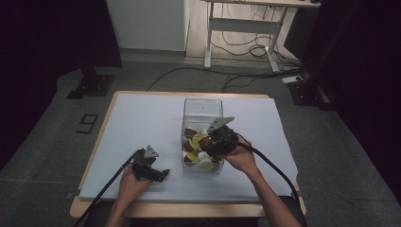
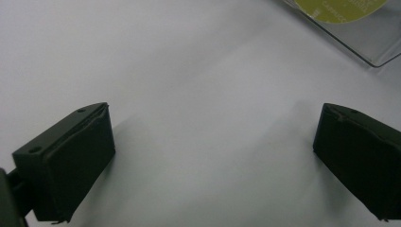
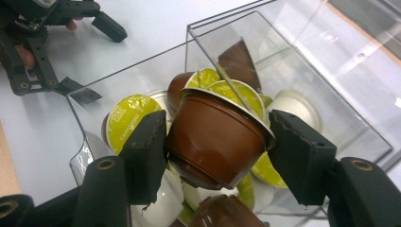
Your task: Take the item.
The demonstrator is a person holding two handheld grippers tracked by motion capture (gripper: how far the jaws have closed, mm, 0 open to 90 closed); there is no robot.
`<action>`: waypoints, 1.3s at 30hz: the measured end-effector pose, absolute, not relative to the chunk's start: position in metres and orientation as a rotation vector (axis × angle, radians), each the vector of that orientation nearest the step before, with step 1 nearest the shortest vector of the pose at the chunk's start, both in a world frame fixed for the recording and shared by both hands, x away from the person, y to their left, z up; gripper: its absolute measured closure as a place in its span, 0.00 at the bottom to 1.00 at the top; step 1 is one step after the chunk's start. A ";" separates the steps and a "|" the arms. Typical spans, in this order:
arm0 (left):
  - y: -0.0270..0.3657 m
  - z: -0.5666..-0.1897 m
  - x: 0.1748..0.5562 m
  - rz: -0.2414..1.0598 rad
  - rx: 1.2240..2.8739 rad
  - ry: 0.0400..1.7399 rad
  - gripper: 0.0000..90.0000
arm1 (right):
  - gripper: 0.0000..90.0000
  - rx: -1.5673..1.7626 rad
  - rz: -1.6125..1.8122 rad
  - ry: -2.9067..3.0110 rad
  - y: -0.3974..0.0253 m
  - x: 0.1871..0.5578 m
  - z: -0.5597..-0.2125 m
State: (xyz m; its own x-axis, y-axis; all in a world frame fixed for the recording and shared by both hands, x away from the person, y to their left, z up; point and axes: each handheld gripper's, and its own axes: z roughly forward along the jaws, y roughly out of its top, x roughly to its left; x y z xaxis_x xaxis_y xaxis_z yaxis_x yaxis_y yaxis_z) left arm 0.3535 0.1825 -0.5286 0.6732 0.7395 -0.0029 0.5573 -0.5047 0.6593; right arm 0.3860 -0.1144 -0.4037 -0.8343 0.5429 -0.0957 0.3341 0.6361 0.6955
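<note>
Over the clear box [image 3: 302,61], one brown pod [image 3: 215,139] is pinched by the right hand-held gripper [image 3: 217,151]; the left hand-held gripper [image 2: 213,156] is spread over bare worktop [image 2: 189,71].

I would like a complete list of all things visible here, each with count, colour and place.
Held capsule: one, brown, between the right claw's jaws above the box.
Other capsules: several, brown, white or green-lidded, exact count unclear, inside the box.
Clear box: one, transparent, mid-table.
Table cover: one, pale blue-white, over the wooden table.
Desk: one, white-framed, far behind.
Cables: several, dark, on the floor.
Left claw: black, open, on the cover left of the box.
Right claw: black, shut on the held capsule.
Hands: two, holding the claws.
</note>
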 end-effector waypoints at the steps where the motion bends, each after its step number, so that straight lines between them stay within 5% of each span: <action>1: 0.182 -0.529 0.354 0.370 2.246 0.994 0.00 | 0.44 0.719 1.003 2.556 -0.116 0.385 -0.403; 39: 0.182 -0.529 0.354 0.371 2.247 0.994 0.00 | 0.44 0.847 0.992 2.424 -0.169 0.382 -0.392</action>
